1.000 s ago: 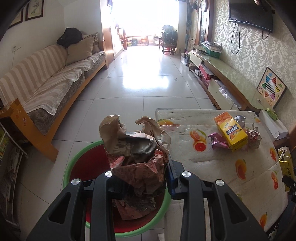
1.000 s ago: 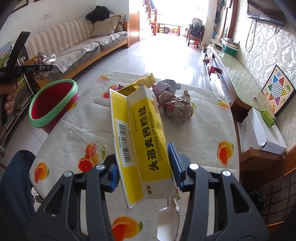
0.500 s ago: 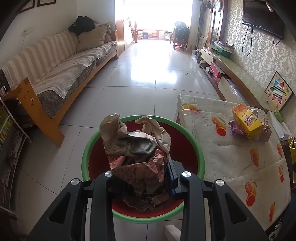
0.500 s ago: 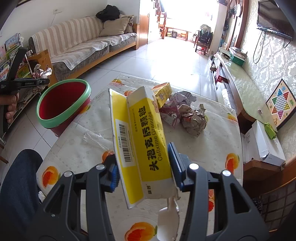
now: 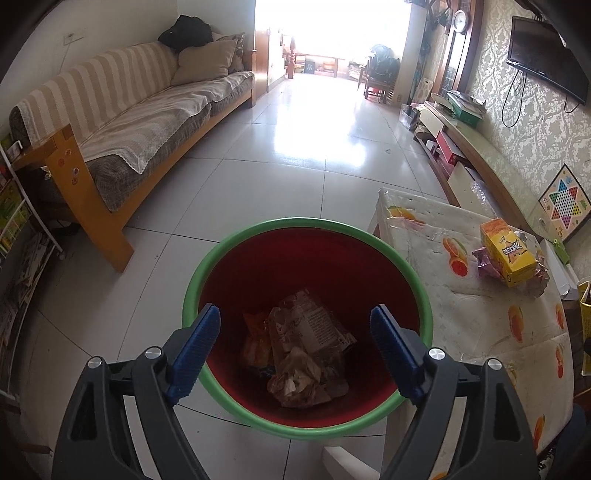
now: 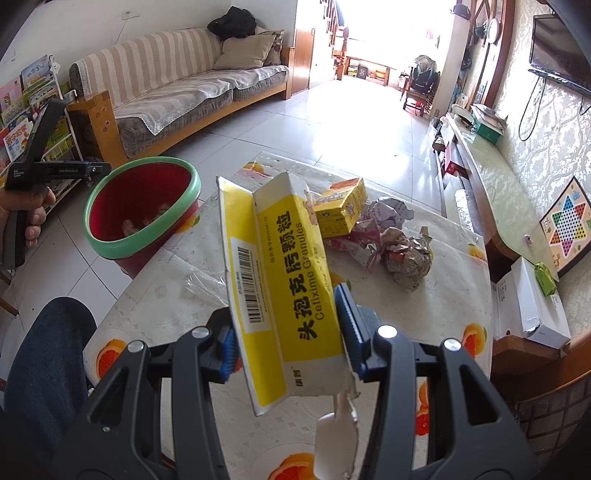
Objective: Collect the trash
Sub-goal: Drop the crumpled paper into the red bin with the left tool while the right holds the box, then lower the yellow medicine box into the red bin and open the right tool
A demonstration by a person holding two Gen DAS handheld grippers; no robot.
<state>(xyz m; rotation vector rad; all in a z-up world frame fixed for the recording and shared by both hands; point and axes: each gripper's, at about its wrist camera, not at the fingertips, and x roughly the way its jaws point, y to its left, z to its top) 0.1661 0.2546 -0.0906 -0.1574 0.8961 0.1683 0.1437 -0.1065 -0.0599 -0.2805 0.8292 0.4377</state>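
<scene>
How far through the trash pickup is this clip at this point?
Partway. Done: crumpled paper lies in the red bin, and the left gripper above it has just opened, empty. In hand: the right gripper clamps a yellow medicine box. Left: the small yellow box and crumpled wrappers on the table.

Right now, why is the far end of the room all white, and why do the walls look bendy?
Left wrist view: daylight from the far doorway burns out white and glares on the floor tiles, while the bin stays sharp. Right wrist view: the same bright doorway; the fisheye lens curves the sofa and darkens the corners.
</scene>
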